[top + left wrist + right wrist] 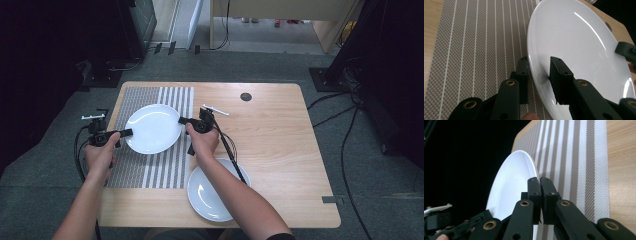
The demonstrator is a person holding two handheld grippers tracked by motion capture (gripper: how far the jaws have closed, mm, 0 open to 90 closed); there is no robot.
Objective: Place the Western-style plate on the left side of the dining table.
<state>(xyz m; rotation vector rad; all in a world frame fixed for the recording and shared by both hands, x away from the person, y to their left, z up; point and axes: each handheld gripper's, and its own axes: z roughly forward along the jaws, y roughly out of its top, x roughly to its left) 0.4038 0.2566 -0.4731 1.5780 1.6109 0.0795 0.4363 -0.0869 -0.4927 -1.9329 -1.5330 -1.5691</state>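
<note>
Nearest the person in the high view, a second white plate [212, 195] lies flat on the wooden table [280, 150], partly under the right forearm and just off the placemat's corner. No brand, label or lettering can be read on anything.

Farther in, the two hands meet at the white plate [153, 128] over the striped placemat [150, 165]. The left gripper [126, 133] pinches the plate's left rim and the right gripper [183, 120] its right rim, each closed onto the edge. Whether the plate rests on the mat or is just above it cannot be told from up there.

The left gripper view gives what the overhead one cannot: one black jaw lies on the plate's glossy upper face [579, 42], the other is beneath the rim against the woven mat [474, 45], and the opposite gripper's tip [625, 50] bites the far edge. The right gripper view shows its jaws nearly together with the thin rim [534, 170] nipped between them (the plate appears edge-on here), and the left gripper [439, 220] low at the far side.

Beyond the plate, a small round dark inset [245, 96] sits in the tabletop near its far edge.
</note>
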